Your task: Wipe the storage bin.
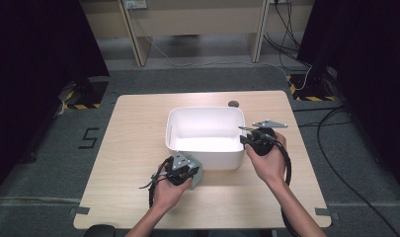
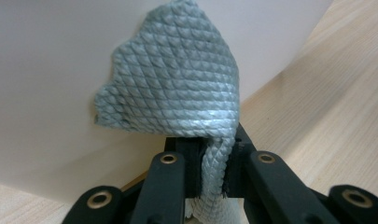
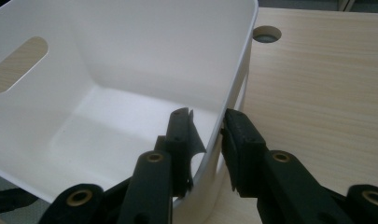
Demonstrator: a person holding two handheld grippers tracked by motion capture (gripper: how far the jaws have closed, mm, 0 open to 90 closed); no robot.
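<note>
My left tongs [image 2: 213, 168] pinch a grey cloth [image 2: 177, 79] against the white tub's [image 1: 187, 129] near wall, toward the tabletop's [image 1: 133, 128] near edge. My right tongs [image 3: 210, 140] straddle the tub's right rim, not quite clamped.

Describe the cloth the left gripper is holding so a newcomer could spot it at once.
Find the white bin mid-table; against the outside of its near wall is the left gripper. The grey cloth pinched in its jaws is the only soft, diamond-textured thing there.
</note>
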